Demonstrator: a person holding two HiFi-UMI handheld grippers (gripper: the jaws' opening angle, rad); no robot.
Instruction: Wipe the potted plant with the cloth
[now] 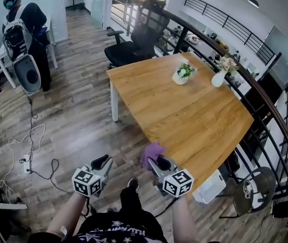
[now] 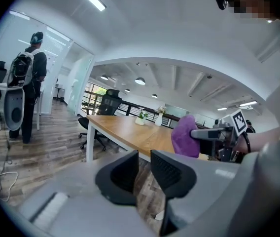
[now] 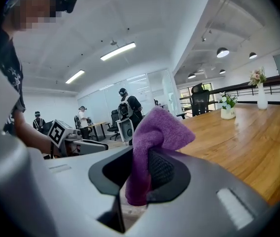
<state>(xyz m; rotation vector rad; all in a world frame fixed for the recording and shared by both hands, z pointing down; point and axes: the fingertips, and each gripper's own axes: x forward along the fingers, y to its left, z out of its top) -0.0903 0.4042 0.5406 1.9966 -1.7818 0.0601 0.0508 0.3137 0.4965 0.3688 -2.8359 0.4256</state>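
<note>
Head view, left claw point(image 1: 103, 161): held low over the wood floor point(image 1: 78, 110), off the near corner of the wooden table point(image 1: 184, 118). From up here the gap between its jaws is too small to judge.
Head view, right claw point(image 1: 159, 161): just beside the same table corner, with a purple cloth point(image 1: 151, 151) bunched at its tip.
Head view, potted plant point(image 1: 183, 74): a small white pot with green leaves and pale blooms. It stands upright near the table's far end, well apart from both claws.
Head view, white vase point(image 1: 219, 78): holds flowers and stands beside the potted plant, nearer the black railing point(image 1: 265, 103).
Head view, room: a black office chair point(image 1: 136, 42) stands at the table's far side. A person with a backpack point(image 1: 25, 27) stands at the upper left.
Left gripper view, jaws: almost together, with a narrow slit between the dark pads. Nothing is in the slit and the jaws touch nothing.
Left gripper view, beyond: the table edge is ahead, with the potted plant and white vase tiny at its far end. The right claw is at the right with the purple cloth at its tip.
Right gripper view, jaws: clenched on the purple cloth. A fold is pinched between the pads, a bunch stands above them and a tail hangs below.
Right gripper view, beyond: the tabletop runs away to the right, with the potted plant and white vase far off on it. The left claw is at the left.
</note>
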